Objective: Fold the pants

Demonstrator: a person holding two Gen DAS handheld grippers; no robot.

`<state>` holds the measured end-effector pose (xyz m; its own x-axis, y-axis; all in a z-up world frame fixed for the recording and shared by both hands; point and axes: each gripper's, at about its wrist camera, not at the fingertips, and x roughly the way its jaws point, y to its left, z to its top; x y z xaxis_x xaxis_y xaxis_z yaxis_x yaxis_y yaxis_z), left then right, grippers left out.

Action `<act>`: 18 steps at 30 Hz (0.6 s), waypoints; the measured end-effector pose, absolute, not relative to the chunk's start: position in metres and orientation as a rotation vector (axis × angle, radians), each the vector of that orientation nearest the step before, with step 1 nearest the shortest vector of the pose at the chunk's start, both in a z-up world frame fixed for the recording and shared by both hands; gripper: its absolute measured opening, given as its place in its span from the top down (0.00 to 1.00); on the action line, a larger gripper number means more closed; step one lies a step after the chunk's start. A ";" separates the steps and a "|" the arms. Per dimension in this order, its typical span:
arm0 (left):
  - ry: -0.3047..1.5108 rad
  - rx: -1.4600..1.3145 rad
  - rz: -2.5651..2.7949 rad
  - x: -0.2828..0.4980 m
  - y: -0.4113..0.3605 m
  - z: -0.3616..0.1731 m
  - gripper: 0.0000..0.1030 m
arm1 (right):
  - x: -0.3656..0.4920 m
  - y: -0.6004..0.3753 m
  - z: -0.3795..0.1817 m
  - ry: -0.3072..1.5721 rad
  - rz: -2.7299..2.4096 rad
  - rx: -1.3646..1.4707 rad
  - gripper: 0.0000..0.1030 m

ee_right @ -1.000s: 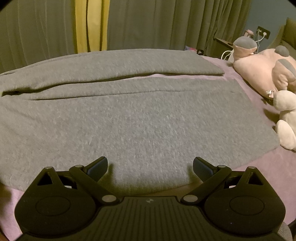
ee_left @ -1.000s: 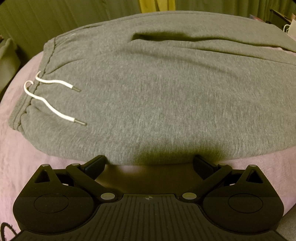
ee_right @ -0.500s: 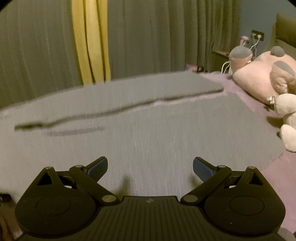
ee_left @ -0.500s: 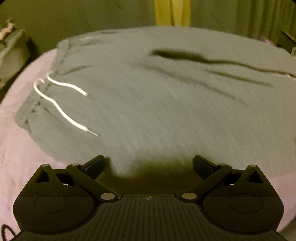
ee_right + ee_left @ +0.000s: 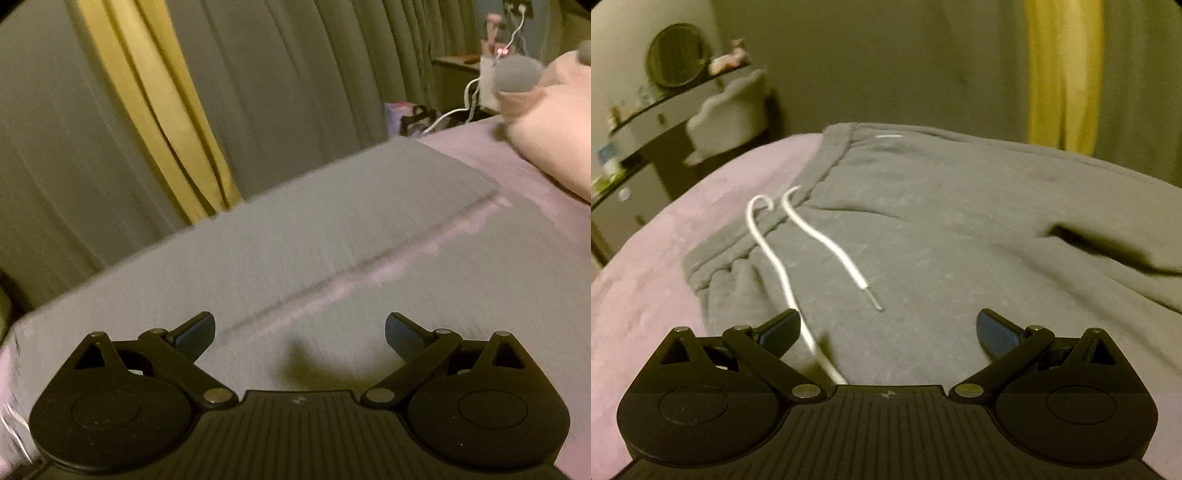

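Two grippers hover above a bed [image 5: 646, 288] covered in a soft pinkish-mauve sheet, and the grey pants [image 5: 960, 229] lie spread flat on it, filling the middle of both views. In the left wrist view the left gripper [image 5: 886, 328] sits at the bottom of the frame with its jaws spread wide and nothing between them, above the waist end of the pants. The ribbed, gathered waistband [image 5: 768, 229] runs diagonally at centre left, and two white drawstrings [image 5: 827, 240] with small metal tips trail from it across the fleecy knit; one passes just beside the left finger. A dark fold creases the cloth at the right edge. In the upper left stands a shelf unit [image 5: 653, 110] with a round mirror and small blurred items. In the right wrist view the right gripper [image 5: 300, 330] likewise has its jaws released and empty, over the two pant legs [image 5: 332, 221], which lie side by side with a thin strip of sheet showing between them. Pleated grey-green curtains [image 5: 295, 74] with one yellow panel [image 5: 155, 110] fill the background. At the upper right a pink plush toy [image 5: 546, 129] with grey ears rests on the bed, near white cables [image 5: 469, 99].
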<state>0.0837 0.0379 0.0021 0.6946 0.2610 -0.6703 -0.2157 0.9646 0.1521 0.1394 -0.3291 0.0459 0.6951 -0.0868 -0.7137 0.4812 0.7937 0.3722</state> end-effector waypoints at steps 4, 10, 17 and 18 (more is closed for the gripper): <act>0.746 0.028 0.276 0.087 0.041 -0.006 0.00 | 0.219 -0.360 0.045 0.763 -0.392 0.645 0.04; 0.721 0.044 0.318 0.093 0.036 -0.017 0.00 | 0.331 -0.386 0.003 0.884 -0.504 0.709 0.04; 0.707 0.025 0.364 0.096 0.041 -0.020 0.00 | 0.408 -0.397 -0.029 0.906 -0.654 0.631 0.11; 0.706 0.029 0.363 0.097 0.040 -0.021 0.00 | 0.415 -0.401 -0.033 0.910 -0.672 0.633 0.12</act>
